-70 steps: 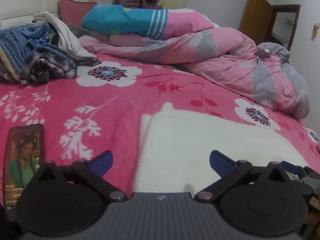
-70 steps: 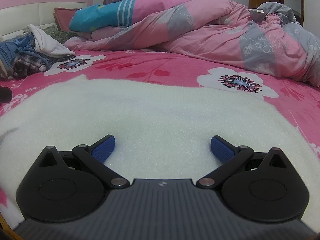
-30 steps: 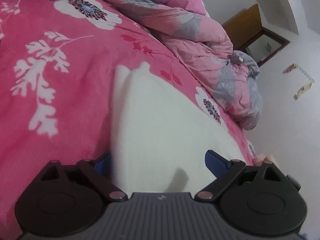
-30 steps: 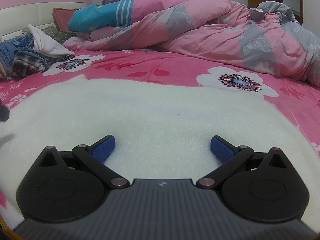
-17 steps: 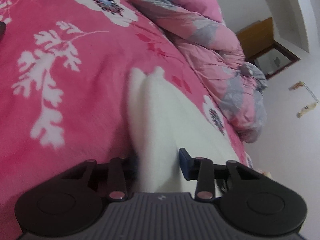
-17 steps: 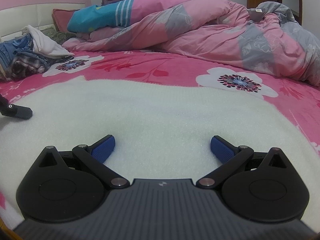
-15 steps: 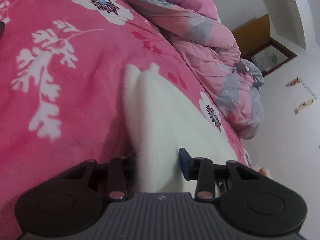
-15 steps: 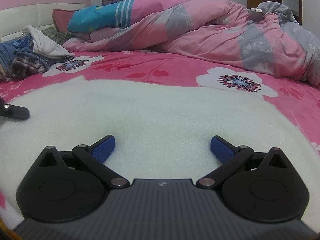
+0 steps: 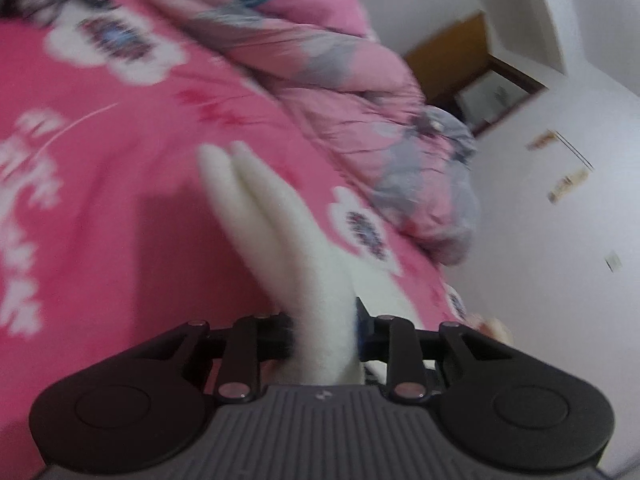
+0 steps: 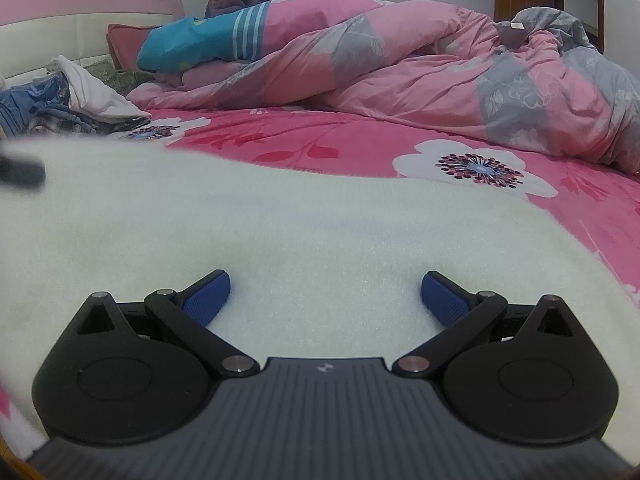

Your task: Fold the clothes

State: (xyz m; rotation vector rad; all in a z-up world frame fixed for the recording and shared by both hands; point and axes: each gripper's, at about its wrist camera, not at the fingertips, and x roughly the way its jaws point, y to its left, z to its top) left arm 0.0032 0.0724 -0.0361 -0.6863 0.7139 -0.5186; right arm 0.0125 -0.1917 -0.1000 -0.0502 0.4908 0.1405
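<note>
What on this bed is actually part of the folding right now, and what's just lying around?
In use:
white garment
left gripper, clamped on its edge
right gripper, open over it

Lying about:
pink quilt
clothes pile
teal bundle

Bare bedspread (image 10: 360, 140) lies open at 12 o'clock; quilt (image 10: 400, 68) blocks beyond, clothes pile (image 10: 60, 108) at 10 o'clock.

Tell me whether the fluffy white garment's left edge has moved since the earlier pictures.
Yes. The fluffy white garment, pinched in the left gripper, has lifted off the pink floral bedsheet; its left edge now rises.
</note>
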